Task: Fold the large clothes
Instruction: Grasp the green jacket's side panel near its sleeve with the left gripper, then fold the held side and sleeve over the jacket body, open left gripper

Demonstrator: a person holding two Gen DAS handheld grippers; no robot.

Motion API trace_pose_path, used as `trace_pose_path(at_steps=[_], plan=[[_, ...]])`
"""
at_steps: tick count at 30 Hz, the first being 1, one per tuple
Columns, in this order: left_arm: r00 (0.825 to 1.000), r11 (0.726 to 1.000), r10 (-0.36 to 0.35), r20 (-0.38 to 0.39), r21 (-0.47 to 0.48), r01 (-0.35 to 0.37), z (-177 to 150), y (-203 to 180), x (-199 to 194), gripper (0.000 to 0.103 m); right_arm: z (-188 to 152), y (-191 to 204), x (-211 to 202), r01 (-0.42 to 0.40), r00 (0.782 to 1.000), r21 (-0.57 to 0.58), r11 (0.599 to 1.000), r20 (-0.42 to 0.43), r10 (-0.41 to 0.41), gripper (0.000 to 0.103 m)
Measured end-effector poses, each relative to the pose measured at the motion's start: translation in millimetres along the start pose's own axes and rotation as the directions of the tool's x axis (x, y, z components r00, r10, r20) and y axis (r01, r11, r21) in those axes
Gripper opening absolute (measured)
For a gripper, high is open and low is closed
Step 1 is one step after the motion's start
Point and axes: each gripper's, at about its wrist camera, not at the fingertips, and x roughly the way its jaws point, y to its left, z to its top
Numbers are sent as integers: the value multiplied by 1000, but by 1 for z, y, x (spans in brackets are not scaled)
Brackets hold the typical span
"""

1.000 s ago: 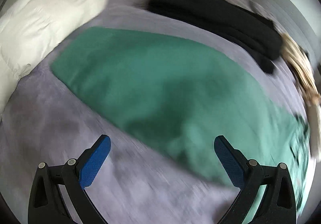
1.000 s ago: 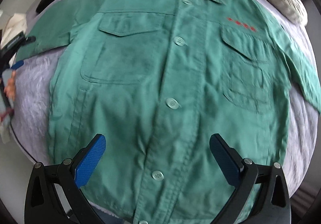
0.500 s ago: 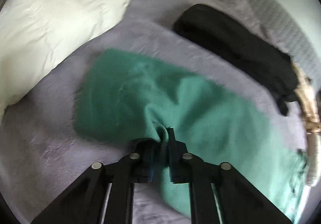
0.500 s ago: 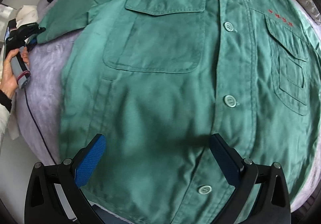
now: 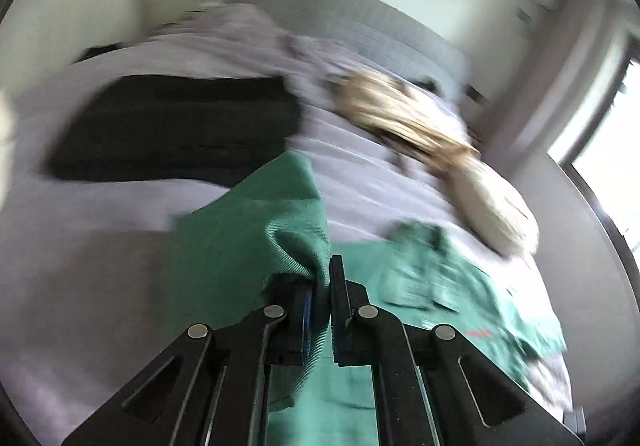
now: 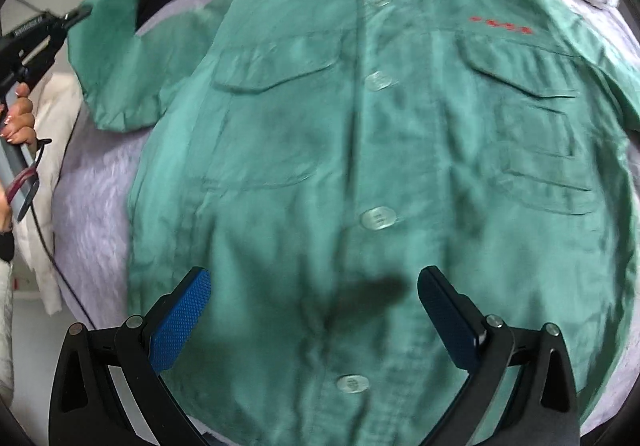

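A green button-up shirt [image 6: 380, 150] lies face up on a lilac bed cover [image 6: 92, 206], collar at the far end. My left gripper [image 5: 320, 286] is shut on the cuff of the shirt's left sleeve [image 5: 260, 230] and holds it lifted off the bed; it also shows at the left of the right wrist view [image 6: 86, 12], with the sleeve [image 6: 116, 58] bent upward. My right gripper [image 6: 312, 310] is open and empty, hovering above the shirt's lower front near the button placket.
A folded black garment [image 5: 176, 126] lies beyond the sleeve on the bed. A beige fluffy item [image 5: 440, 150] lies near the shirt collar. A grey headboard [image 5: 360, 14] and a window [image 5: 600, 150] are behind. White bedding [image 6: 44, 166] hangs at the left bed edge.
My left gripper closed on the sleeve cuff and lifted it, swinging toward the shirt body. My right gripper stayed open and shifted over the lower front of the shirt.
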Motion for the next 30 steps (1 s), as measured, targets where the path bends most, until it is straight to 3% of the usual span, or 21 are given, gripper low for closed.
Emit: trace_pose_path(at_steps=[3,5,7,10,12,14,15,16,17,22,24,28,30], plan=[[993,992,-49,-104,108,61,-25,-69,45,8,4,-32,-15,7,999,61,998,51,-10,103],[984,986,-38,-174,152,65,-49,-98,72,8,8,-55,-20,12,997,108,994,71,-20,103],[960,978,16,-279,203,43,-82,-124,112,8,11,-78,-22,34,996,158,987,78,-46,103],[929,955,138,-344,293,-33,-121,-140,141,9,11,-114,-23,46,995,219,975,72,-64,103],[918,940,185,-351,336,-61,-134,-141,145,9,9,-133,-22,48,996,253,966,65,-67,103],[916,932,200,-349,355,-68,-134,-143,143,34,9,-144,-21,47,996,274,960,64,-67,103],[910,933,208,-358,353,-74,-132,-142,142,61,10,-147,-21,47,996,279,959,64,-67,103],[905,931,227,-361,353,-92,-132,-141,146,79,11,-153,-21,46,996,283,958,65,-67,103],[900,926,256,-354,356,-123,-134,-138,151,84,12,-155,-21,42,996,288,957,66,-63,103],[876,940,265,-403,309,-142,-128,-119,151,88,23,-163,-16,-7,997,318,948,74,-18,103],[879,940,273,-392,301,-158,-124,-112,137,88,31,-159,-15,-36,996,318,947,90,7,103],[904,933,311,-292,274,-233,-112,-84,89,88,62,-134,-18,-90,983,213,973,173,54,103],[894,911,378,-240,270,-313,-110,-66,71,88,81,-111,-11,-89,983,121,989,169,67,103]])
